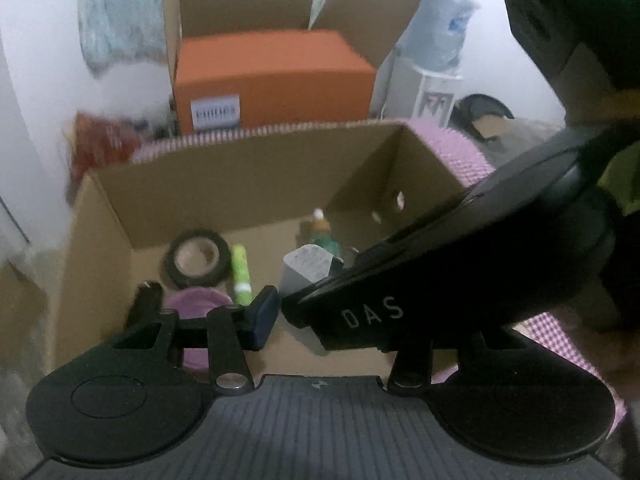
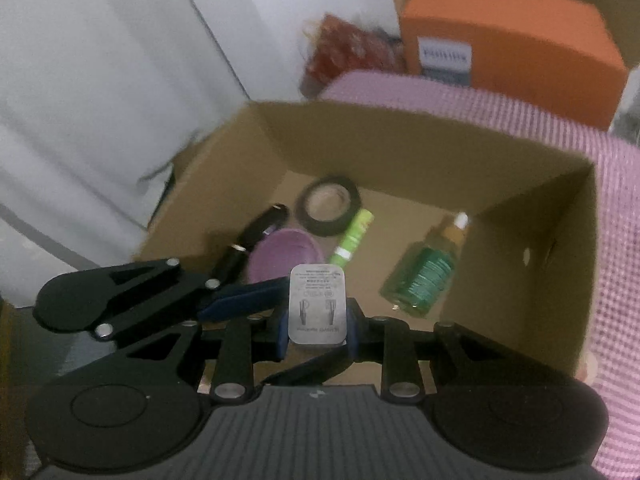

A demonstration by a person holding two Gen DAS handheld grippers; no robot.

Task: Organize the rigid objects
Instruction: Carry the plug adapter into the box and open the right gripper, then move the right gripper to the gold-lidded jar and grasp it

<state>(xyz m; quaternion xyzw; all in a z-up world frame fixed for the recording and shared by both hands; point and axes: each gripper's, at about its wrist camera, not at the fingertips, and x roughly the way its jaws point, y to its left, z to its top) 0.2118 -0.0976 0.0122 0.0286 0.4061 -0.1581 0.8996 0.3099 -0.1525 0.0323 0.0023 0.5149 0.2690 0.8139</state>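
An open cardboard box (image 2: 400,148) holds a roll of dark tape (image 2: 329,205), a green tube (image 2: 352,236), a purple round lid (image 2: 285,255), a black cylinder (image 2: 256,236) and a green bottle (image 2: 424,276). My right gripper (image 2: 317,326) is shut on a white charger block (image 2: 317,305) and holds it over the box's near side. My left gripper (image 2: 240,300) reaches in from the left beside it. In the left wrist view the right gripper's body (image 1: 460,264) covers the left gripper's right finger; the left pad (image 1: 266,312) is visible, the box (image 1: 248,176) lies ahead.
The box sits on a pink checked cloth (image 2: 560,128). Behind it stand an orange Philips box (image 1: 276,80) inside a bigger carton (image 1: 240,4), a red bag (image 1: 106,140) and a water dispenser (image 1: 432,76). White wall panels (image 2: 100,100) are at the left.
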